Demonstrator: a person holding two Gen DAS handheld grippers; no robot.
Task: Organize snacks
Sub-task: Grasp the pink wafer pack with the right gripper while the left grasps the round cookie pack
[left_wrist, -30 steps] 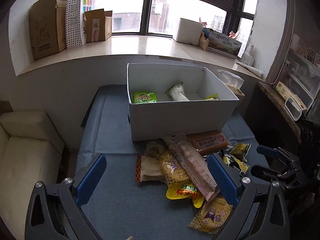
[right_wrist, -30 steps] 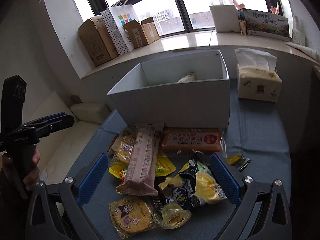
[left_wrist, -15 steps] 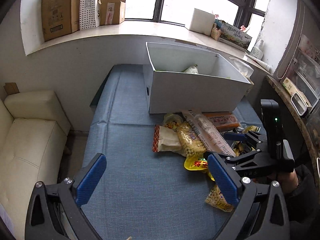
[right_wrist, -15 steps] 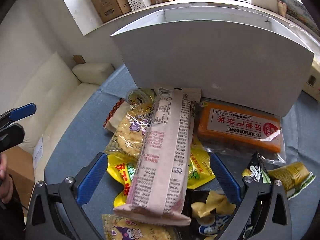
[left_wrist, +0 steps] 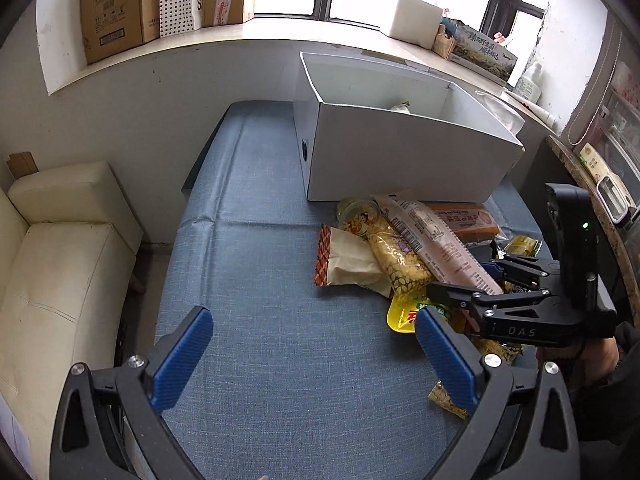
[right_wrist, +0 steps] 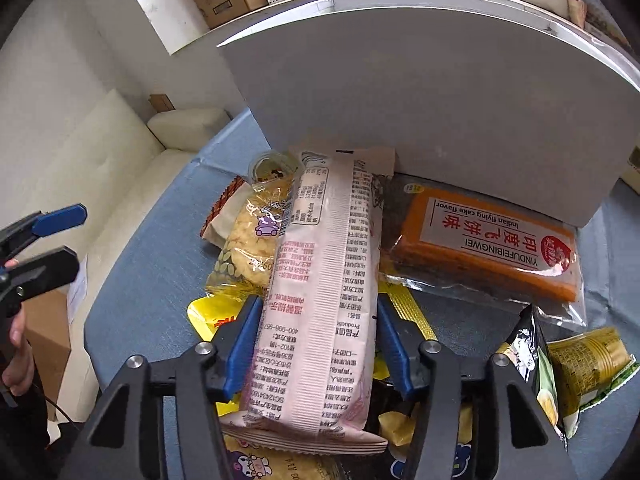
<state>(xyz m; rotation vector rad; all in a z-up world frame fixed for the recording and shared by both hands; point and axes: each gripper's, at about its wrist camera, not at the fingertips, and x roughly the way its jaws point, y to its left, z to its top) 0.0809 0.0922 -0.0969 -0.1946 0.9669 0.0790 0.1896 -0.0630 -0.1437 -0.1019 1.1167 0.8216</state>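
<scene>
Right hand-held gripper [right_wrist: 316,340]: its two blue pads [right_wrist: 244,344] are pressed against the long sides of the pink pack [right_wrist: 320,300], pinching it near its lower end. The pack lies lengthwise on top of the snack pile [left_wrist: 400,264], its far end touching the front wall of the white box [right_wrist: 420,92].

Left hand-held gripper [left_wrist: 312,356]: fingers spread wide, nothing between them, hanging over bare blue cloth near the front edge of the worktop [left_wrist: 260,240] (the pile lies to its right).

Pile, right half of the worktop, just in front of the box: an orange cake pack [right_wrist: 484,244] lies flat against the box wall, right of the pink pack; a yellow cracker bag [right_wrist: 252,240] and a cream packet [left_wrist: 348,260] lie on its left; a yellow pouch [right_wrist: 212,316] shows beneath the left pad; a black-and-green bag [right_wrist: 536,364] and a gold-wrapped snack [right_wrist: 588,364] sit at the right.

Box: open-topped, at the back of the worktop; one wrapper tip [left_wrist: 400,107] shows above its rim (other contents hidden).
</scene>
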